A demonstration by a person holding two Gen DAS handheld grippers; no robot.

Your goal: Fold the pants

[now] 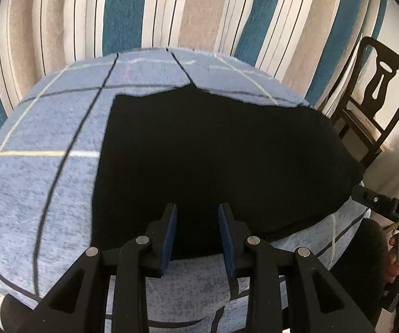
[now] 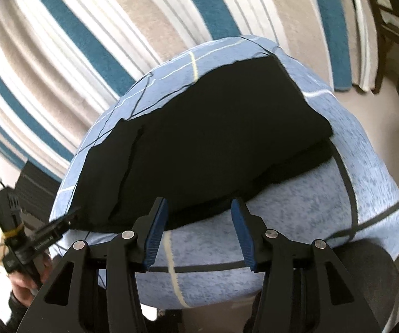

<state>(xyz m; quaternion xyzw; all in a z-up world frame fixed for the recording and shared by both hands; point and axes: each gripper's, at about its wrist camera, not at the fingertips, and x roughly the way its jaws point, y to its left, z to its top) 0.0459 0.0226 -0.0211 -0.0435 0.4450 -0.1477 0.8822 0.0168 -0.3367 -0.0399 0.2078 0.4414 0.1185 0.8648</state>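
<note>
Black pants [image 1: 213,155] lying flat on the blue checked cloth [image 1: 38,172] of the table, already doubled into a thick slab. Layers stacked at the near right corner in the right wrist view, a lower layer poking out beneath the top one. Looks well along, perhaps one fold or a tidy-up left.

Left gripper [image 1: 197,233] hovering over the near edge of the pants, jaws spread, nothing between the blue pads [image 1: 168,236]. Right gripper [image 2: 199,227] likewise poised at the near hem, jaws wide apart, empty.

Soft stuff, this: limp, light, no stiffness of its own. Likely to sag and slide off itself if lifted by one point. Dark knit or fleece by the look, not slippery, so a good bite for ribbed pads. Best hold judged to be the near edge, each side, pinching all layers together so the stack travels as one. Risk: catching the cloth beneath along with the hem.

Striped rug [image 1: 60,14] behind, dark chair [image 1: 377,94] off to the right.
</note>
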